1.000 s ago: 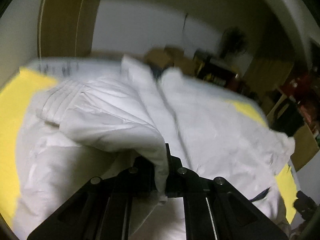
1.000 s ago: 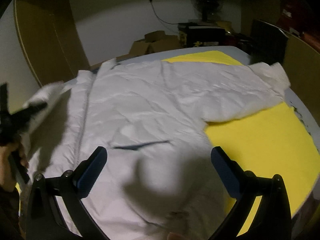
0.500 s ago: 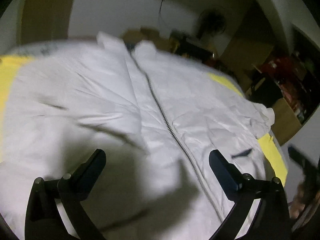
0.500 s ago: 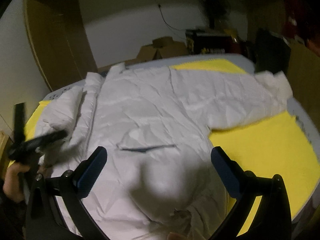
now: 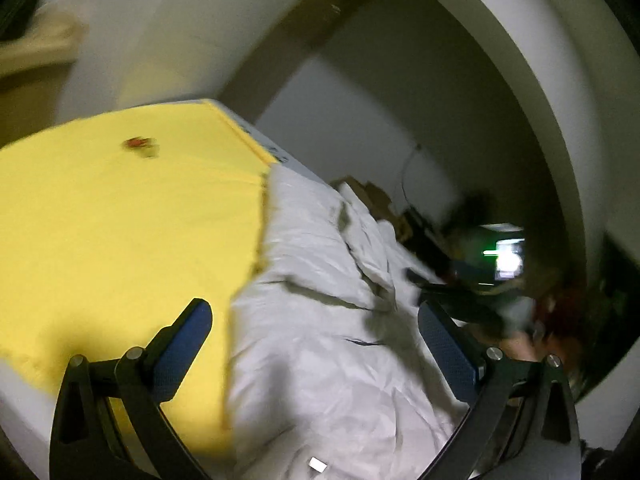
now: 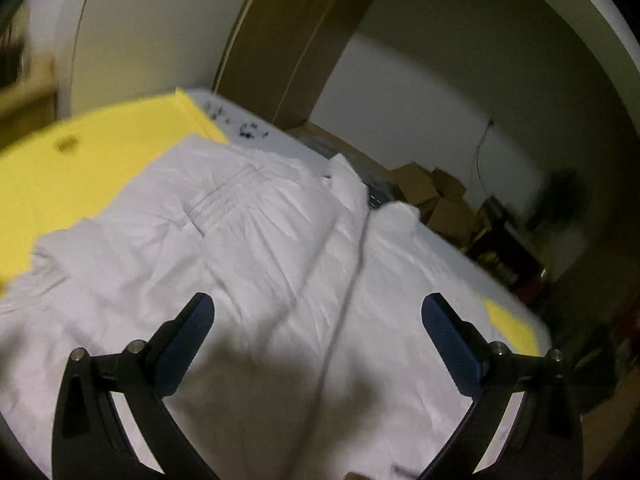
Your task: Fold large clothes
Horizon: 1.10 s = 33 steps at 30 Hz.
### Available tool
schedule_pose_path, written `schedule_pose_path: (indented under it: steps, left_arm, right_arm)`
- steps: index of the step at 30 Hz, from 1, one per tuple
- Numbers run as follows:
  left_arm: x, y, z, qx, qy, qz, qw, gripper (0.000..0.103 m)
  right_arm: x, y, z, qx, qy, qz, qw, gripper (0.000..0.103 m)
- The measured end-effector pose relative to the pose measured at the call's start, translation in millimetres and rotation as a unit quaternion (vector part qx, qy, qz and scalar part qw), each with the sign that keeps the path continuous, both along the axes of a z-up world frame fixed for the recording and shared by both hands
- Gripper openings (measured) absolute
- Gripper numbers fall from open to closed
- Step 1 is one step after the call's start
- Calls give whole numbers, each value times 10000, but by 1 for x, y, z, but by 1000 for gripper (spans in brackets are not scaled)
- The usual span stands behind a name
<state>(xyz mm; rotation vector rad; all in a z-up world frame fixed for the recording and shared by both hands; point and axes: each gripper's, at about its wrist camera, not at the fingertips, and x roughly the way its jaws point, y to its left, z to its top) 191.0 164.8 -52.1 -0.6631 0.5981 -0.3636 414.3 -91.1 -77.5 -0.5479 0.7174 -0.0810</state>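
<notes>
A large white zip-front jacket [image 6: 280,248] lies spread on a yellow sheet [image 6: 80,168] over a bed. Its left sleeve is folded in across the chest [image 6: 248,200]. The zipper [image 6: 352,280] runs down the middle. My right gripper [image 6: 318,332] is open and empty, above the jacket's lower front. My left gripper [image 5: 316,340] is open and empty, above the jacket's left edge [image 5: 320,320], where it meets the yellow sheet [image 5: 120,240]. The other gripper shows dark and blurred at right in the left wrist view [image 5: 460,300].
Cardboard boxes [image 6: 432,192] and dark furniture [image 6: 504,256] stand beyond the bed's far side. A brown door [image 6: 304,40] and white wall are behind. A small reddish mark [image 5: 138,145] is on the yellow sheet. A lit screen [image 5: 508,256] glows at right.
My left gripper let go of the sleeve, opened, and swung left toward the jacket's edge. My right gripper stayed open and swung left to face the jacket's middle and folded sleeve.
</notes>
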Motion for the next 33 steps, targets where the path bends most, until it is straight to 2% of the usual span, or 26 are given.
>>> schedule_pose_path:
  steps: [5, 9, 11, 13, 16, 17, 19, 20, 21, 22, 23, 25, 26, 27, 29, 30, 32, 33]
  left_arm:
    - [-19, 38, -3, -274, 50, 387, 9989, 103]
    - [-23, 46, -3, -292, 3, 389, 9988, 103]
    - [-22, 47, -7, -329, 37, 332, 9989, 103]
    - [-22, 47, -10, -385, 80, 302, 9988, 103]
    - [-19, 47, -14, -481, 145, 289, 9983, 103]
    - [-19, 47, -15, -534, 162, 275, 9981, 103]
    - [-18, 45, -16, -576, 175, 256, 9979, 103]
    - [-18, 44, -16, -591, 178, 244, 9978, 103]
    - [-17, 42, -16, -600, 182, 216, 9978, 103]
    - [-17, 40, -16, -602, 196, 195, 9978, 103]
    - [-16, 38, -17, -608, 212, 172, 9978, 103]
    - [-14, 34, -17, -647, 230, 132, 9976, 103]
    - [-13, 31, -18, -662, 249, 119, 9974, 103]
    - [-12, 28, -18, -687, 269, 92, 9972, 103]
    - [-10, 20, -16, -712, 302, 4, 9970, 103]
    - [-10, 17, -15, -702, 300, -36, 9971, 103]
    - [-10, 11, -12, -625, 272, -102, 9976, 103]
    - [-11, 8, -10, -554, 258, -114, 9981, 103]
  right_arm:
    - [64, 43, -40, -300, 835, 359, 9954, 101]
    - [94, 56, -70, -794, 1154, 237, 9899, 100]
    - [103, 49, -77, -586, 1341, 140, 9891, 77]
    - [106, 40, -78, -383, 1343, -26, 9902, 35]
    - [100, 27, -65, -175, 1108, -112, 9936, 17]
    - [96, 20, -58, 26, 1025, -180, 9946, 15]
    - [88, 0, -37, 729, 772, -310, 9939, 12]
    - [80, -17, -24, 1309, 596, -434, 9887, 12]
    - [72, -28, -17, 1689, 501, -535, 9829, 12]
    - [65, -47, -10, 2253, 384, -706, 9710, 12]
    - [58, -73, -6, 2919, 282, -943, 9514, 12]
    - [47, -113, -12, 3833, 176, -1372, 9132, 12]
    - [43, -141, -22, 4334, 147, -1684, 8852, 12]
    - [40, -160, -31, 4699, 98, -1888, 8622, 14]
    - [42, -196, -56, 5257, 172, -2278, 8194, 32]
    - [40, -215, -71, 5497, 268, -2559, 7947, 51]
    - [29, -241, -87, 6085, 180, -2763, 7437, 50]
    - [24, -246, -86, 6176, 161, -2768, 7360, 51]
